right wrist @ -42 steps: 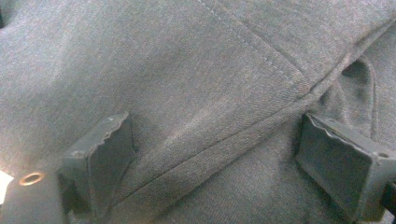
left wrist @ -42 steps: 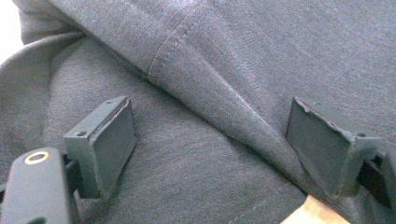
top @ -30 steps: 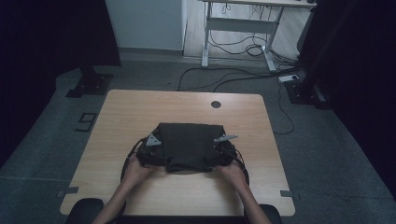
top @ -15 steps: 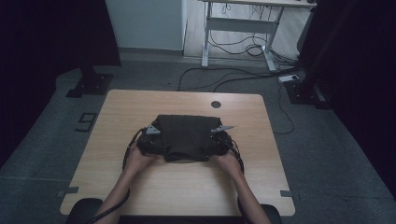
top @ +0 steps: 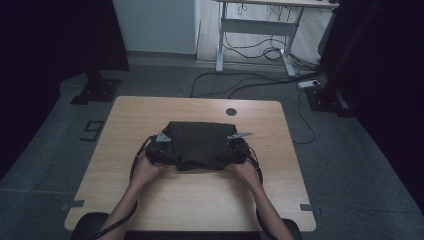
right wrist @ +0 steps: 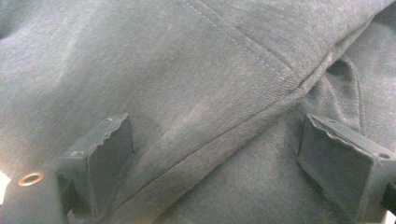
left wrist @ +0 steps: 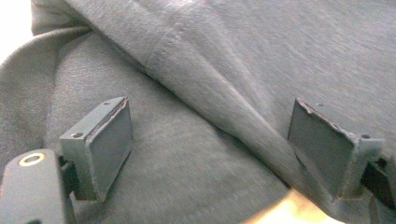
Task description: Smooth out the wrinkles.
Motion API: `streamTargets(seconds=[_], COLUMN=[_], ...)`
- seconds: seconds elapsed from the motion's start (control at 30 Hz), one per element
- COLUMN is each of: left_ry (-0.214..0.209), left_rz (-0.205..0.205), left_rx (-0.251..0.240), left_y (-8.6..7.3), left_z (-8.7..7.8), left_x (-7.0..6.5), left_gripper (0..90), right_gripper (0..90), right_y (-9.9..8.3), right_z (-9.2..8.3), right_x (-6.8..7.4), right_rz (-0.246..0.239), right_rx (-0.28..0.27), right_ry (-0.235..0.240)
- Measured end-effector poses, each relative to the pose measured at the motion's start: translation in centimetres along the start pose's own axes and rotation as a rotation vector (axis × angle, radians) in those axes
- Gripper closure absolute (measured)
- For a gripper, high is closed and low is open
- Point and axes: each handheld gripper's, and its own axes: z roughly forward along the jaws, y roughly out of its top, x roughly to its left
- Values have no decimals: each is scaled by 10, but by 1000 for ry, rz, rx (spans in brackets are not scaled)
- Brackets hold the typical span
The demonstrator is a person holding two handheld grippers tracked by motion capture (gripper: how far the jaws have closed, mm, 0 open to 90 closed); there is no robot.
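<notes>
A folded dark grey garment [top: 200,145] lies in the middle of the wooden table [top: 200,200]. My left gripper [top: 162,150] rests at its left edge and my right gripper [top: 235,149] at its right edge, each held by a hand. In the left gripper view the left gripper [left wrist: 224,149] stands open over the garment [left wrist: 261,51], with a seamed fold running between its pads and a sliver of table below. In the right gripper view the right gripper [right wrist: 219,170] is open too, its pads wide apart over a stitched hem of the garment [right wrist: 140,70].
A round cable hole [top: 231,112] sits near the table's far edge. Beyond the table stand a desk frame [top: 255,30] with loose cables, a black stand base [top: 95,90] on the floor at left and a power strip [top: 310,84] at right.
Both hands have slid away from the person toward the table's far side, and the garment has shifted that way with them and looks a little narrower.
</notes>
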Motion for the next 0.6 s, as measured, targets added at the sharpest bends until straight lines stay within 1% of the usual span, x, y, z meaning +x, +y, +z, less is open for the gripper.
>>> streamTargets(seconds=[0.07,0.1,0.13,0.2,0.23,0.3,0.4,0.47,0.5,0.6], left_ry=[9,9,7,6,0,1,0,5,5,20], left_rz=[15,15,23,34,48,64,78,88,88,110], left_rx=[8,8,9,9,6,2,-4,-6,-6,-1], left_y=[0,0,1,1,2,2,1,-1,-1,-10], left_z=[-5,-5,-10,-16,-23,-31,-43,-52,-52,-67], left_x=[-4,-4,-6,-9,-12,-15,-18,-20,-20,-25], left_gripper=[138,138,138,130,118,105,89,74,63,33], right_gripper=[99,99,95,80,71,57,22,0,0,0], right_y=[1,1,1,3,3,4,3,2,1,-3], right_z=[-4,-4,-7,-20,-24,-32,-44,-52,-56,-69], right_x=[2,2,3,8,10,13,15,15,15,15], right_rz=[-21,-21,-27,-53,-59,-72,-93,-97,-98,-99], right_rx=[0,0,0,-18,-25,-34,-42,-47,-51,-72], right_ry=[7,7,12,22,23,22,18,14,11,11])
